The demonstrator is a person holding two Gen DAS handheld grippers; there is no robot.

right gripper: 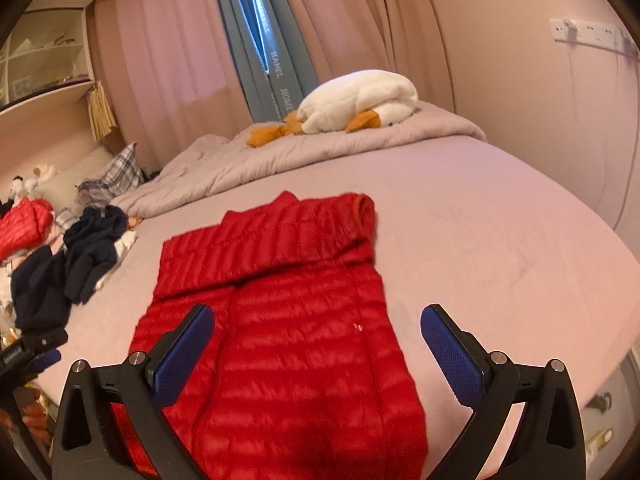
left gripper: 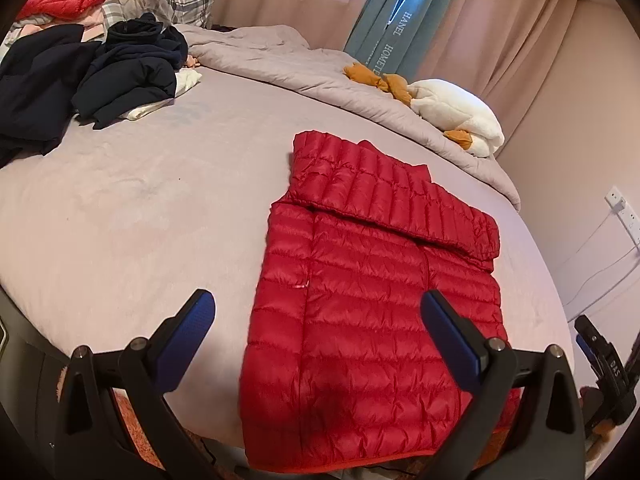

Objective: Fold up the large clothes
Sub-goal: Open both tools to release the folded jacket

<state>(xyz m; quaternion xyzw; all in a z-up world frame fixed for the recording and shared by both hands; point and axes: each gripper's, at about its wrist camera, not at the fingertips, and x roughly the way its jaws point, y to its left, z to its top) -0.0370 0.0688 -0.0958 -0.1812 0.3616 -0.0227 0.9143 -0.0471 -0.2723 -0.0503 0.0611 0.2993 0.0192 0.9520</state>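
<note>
quilted red jacket (left gripper: 372, 300), folded, smooth sheet (left gripper: 140, 208)

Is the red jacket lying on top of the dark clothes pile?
No, the red jacket lies flat on the bare bed sheet, well apart from the dark clothes heaped at the far left.

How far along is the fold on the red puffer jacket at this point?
Done: a sleeve is folded across the top of the red puffer jacket, which lies flat on the bed. In hand: nothing; the left gripper and right gripper are open and empty. Left: folding the body, then the dark clothes.
</note>
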